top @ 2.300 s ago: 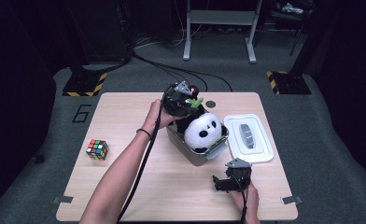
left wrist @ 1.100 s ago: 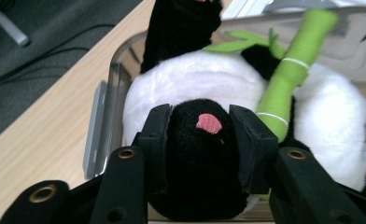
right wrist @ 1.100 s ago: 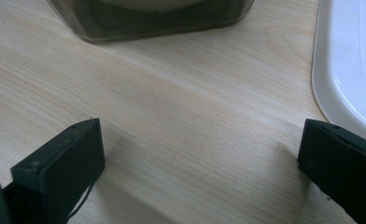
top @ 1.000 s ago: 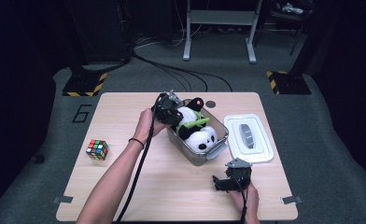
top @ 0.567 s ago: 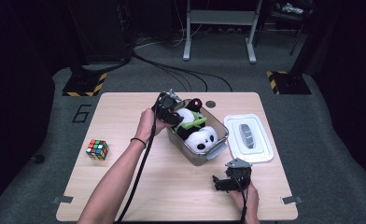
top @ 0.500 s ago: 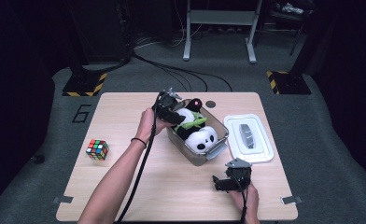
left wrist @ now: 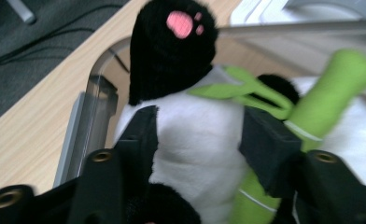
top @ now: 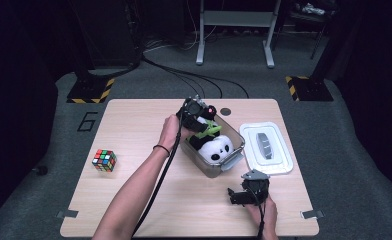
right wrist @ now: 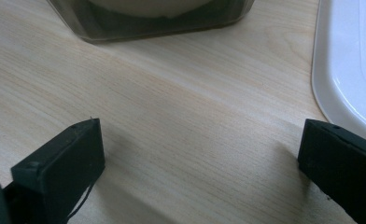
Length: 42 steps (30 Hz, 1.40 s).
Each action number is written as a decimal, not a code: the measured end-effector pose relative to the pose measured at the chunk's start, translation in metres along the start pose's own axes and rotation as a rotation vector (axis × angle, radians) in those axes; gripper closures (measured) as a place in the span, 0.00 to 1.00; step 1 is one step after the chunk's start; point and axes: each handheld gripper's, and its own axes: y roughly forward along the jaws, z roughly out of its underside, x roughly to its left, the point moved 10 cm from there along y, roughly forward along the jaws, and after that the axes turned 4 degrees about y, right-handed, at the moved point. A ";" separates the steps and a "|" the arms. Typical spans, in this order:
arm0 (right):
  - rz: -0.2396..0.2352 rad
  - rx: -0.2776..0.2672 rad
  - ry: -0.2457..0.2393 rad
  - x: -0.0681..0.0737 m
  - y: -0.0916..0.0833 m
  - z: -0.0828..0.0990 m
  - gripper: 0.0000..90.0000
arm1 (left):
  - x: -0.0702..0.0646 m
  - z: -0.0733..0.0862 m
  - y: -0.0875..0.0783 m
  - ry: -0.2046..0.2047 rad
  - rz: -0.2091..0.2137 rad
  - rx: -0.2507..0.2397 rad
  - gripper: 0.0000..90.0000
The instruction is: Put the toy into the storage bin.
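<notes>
A black and white panda plush (top: 216, 149) with a green bamboo piece (top: 207, 131) lies in a clear plastic box (top: 235, 161) at the table's middle. My left gripper (top: 197, 112) is at the box's far left end. In the left gripper view its jaws press on both sides of the panda's white belly (left wrist: 200, 126), below a black paw with a pink pad (left wrist: 181, 23). My right gripper (top: 241, 195) rests near the front edge, in front of the box. Its jaws (right wrist: 200, 154) stand wide open over bare wood.
A white lid (top: 266, 147) lies flat just right of the box, and its edge (right wrist: 349, 60) is close to my right gripper. A Rubik's cube (top: 104, 160) sits at the left of the table. A printed 6 marks the far left corner.
The left gripper has lowered the panda from above the box down into it, shifting a little left. In the last second it has held still. The right gripper has not moved.
</notes>
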 end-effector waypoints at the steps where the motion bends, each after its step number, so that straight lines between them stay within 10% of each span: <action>1: -0.001 0.000 0.000 0.000 0.000 0.000 0.00 | 0.001 0.001 0.002 -0.001 0.000 0.005 0.57; 22: -0.001 -0.001 0.002 0.001 0.000 0.000 0.00 | 0.001 0.016 0.030 0.017 -0.057 0.209 0.68; 33: -0.002 0.002 0.005 0.001 0.000 0.000 0.00 | 0.001 -0.004 -0.011 -0.131 0.024 -0.018 0.39; 42: -0.002 0.002 0.006 0.001 0.000 0.000 0.00 | -0.024 0.000 0.003 -0.088 0.090 0.016 0.33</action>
